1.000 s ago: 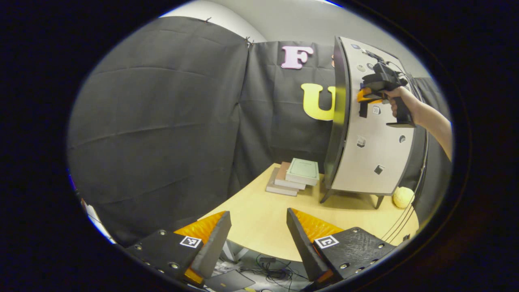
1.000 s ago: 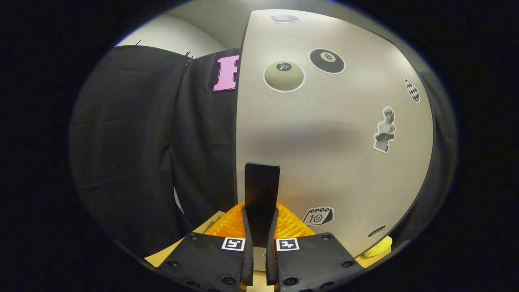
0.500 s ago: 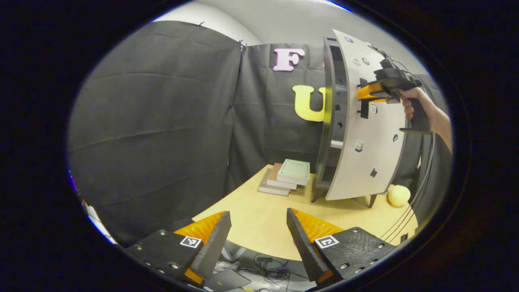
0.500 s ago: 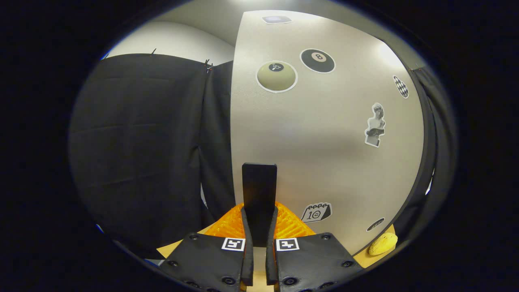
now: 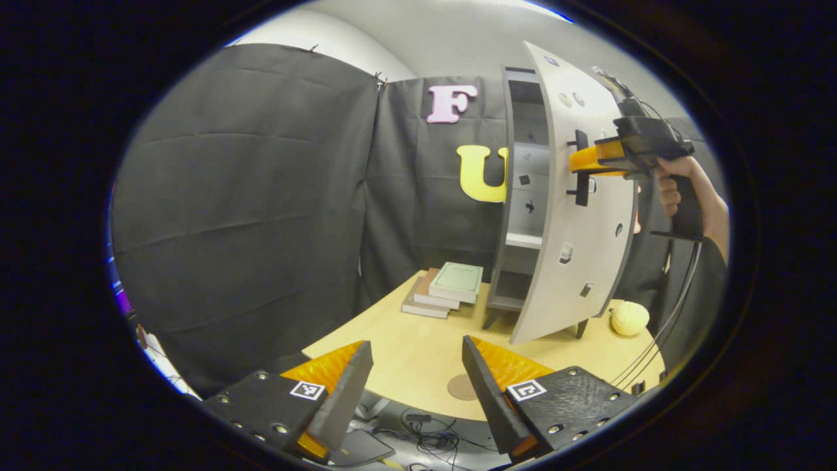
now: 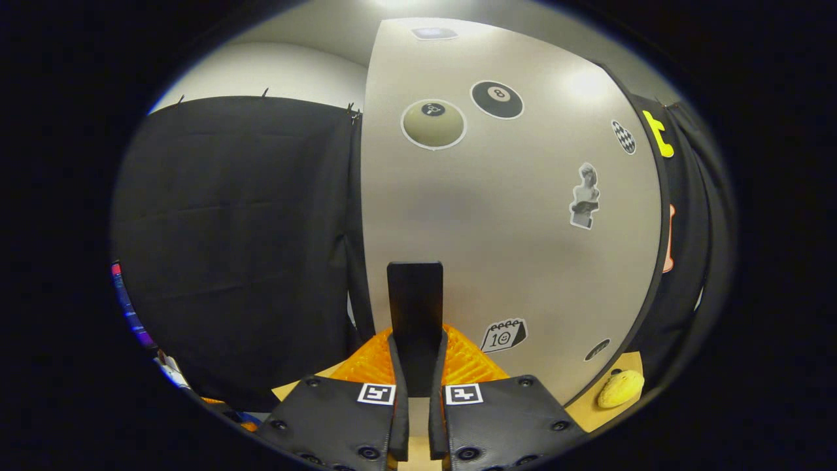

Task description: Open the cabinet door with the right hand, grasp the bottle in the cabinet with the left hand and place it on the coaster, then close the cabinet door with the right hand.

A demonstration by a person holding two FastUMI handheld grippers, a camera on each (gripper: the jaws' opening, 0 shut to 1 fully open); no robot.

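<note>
A grey cabinet (image 5: pixel 516 196) stands on the far side of the table, its pale door (image 5: pixel 575 229) swung partly open. My right gripper (image 5: pixel 588 159), held by a hand (image 5: pixel 673 190), is shut on the door's black handle (image 5: pixel 579 168). In the right gripper view the handle (image 6: pixel 414 307) stands upright between my right gripper's (image 6: pixel 415 343) fingers, in front of the stickered door (image 6: pixel 510 229). Shelves show inside the cabinet; the door hides part of the interior. A round brown coaster (image 5: pixel 461 387) lies near the table's front edge. My left gripper (image 5: pixel 415 366) hangs open and holds nothing, short of the table.
A stack of books (image 5: pixel 444 291) lies left of the cabinet on the wooden table (image 5: pixel 405 347). A yellow ball-like thing (image 5: pixel 629 318) (image 6: pixel 618 387) sits right of the cabinet. Cables (image 5: pixel 431 438) lie on the floor below the table edge.
The door has swung further open with my right gripper on its handle, uncovering the cabinet's shelves. The coaster has come into the left gripper view. My left gripper stays open.
</note>
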